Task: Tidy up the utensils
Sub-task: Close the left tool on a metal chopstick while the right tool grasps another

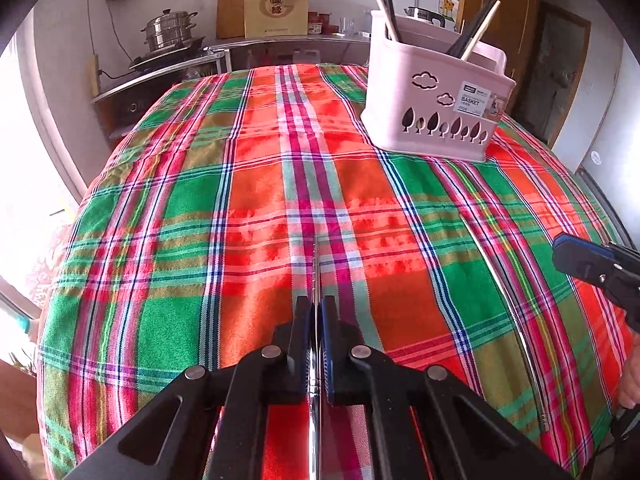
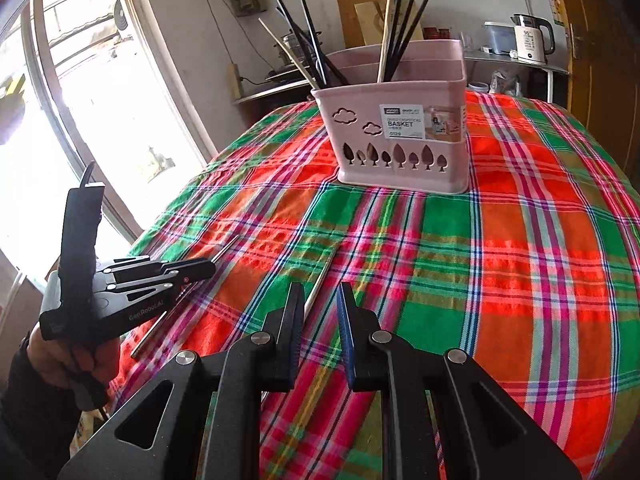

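On the pink holder (image 2: 400, 136), a label (image 2: 420, 122) reads "BASKET".

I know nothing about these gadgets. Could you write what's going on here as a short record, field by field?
Setting: table under a plaid tablecloth
Container: pink basket at the far side, upright, holding dark and pale chopsticks
Left tool: shut on a metal chopstick, low over the cloth
Right tool: open, holding nothing
Loose item: second metal chopstick lying on the cloth, just ahead of the right tool
Background: kettle on a shelf
Task state: two metal chopsticks not yet in the basket
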The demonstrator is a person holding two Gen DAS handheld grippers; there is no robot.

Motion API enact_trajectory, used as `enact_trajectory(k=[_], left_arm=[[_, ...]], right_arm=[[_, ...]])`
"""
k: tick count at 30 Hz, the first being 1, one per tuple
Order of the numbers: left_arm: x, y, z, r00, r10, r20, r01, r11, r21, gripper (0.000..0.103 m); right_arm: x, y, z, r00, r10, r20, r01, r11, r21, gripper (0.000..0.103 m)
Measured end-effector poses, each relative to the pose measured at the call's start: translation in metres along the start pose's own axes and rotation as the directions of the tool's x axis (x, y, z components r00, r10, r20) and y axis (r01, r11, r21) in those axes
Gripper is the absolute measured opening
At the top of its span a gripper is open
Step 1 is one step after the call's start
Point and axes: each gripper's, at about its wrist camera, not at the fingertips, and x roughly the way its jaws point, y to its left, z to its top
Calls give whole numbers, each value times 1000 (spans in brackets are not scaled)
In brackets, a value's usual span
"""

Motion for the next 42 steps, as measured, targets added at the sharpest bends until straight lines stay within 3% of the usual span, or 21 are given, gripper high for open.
enact_trajectory(k=[12, 19, 21, 26, 32, 37, 42], left_arm=[[18, 3, 28, 996, -10, -93, 16, 998, 59, 6], [29, 0, 43, 989, -20, -145, 34, 995, 89, 6], [30, -2, 43, 989, -12, -147, 27, 994, 102, 6], [31, -2, 46, 990, -9, -143, 22, 996, 90, 5], [17, 3, 53, 994, -38, -101, 42, 998, 45, 4], [-20, 0, 69, 998, -70, -5, 70, 997, 27, 4], [-60, -5, 88, 989, -108, 100, 106, 994, 27, 4]], right_arm=[[68, 13, 22, 980, -104, -168, 91, 993, -82, 17], [81, 19, 33, 967, -152, -206, 132, 985, -110, 16], [82, 19, 35, 963, -166, -212, 144, 983, -115, 9], [84, 15, 38, 967, -137, -217, 119, 988, -94, 5], [60, 13, 49, 986, -85, -143, 73, 994, -86, 4], [27, 14, 67, 996, -66, -56, 61, 995, -84, 4], [-5, 14, 83, 998, -58, 30, 60, 995, -79, 4]])
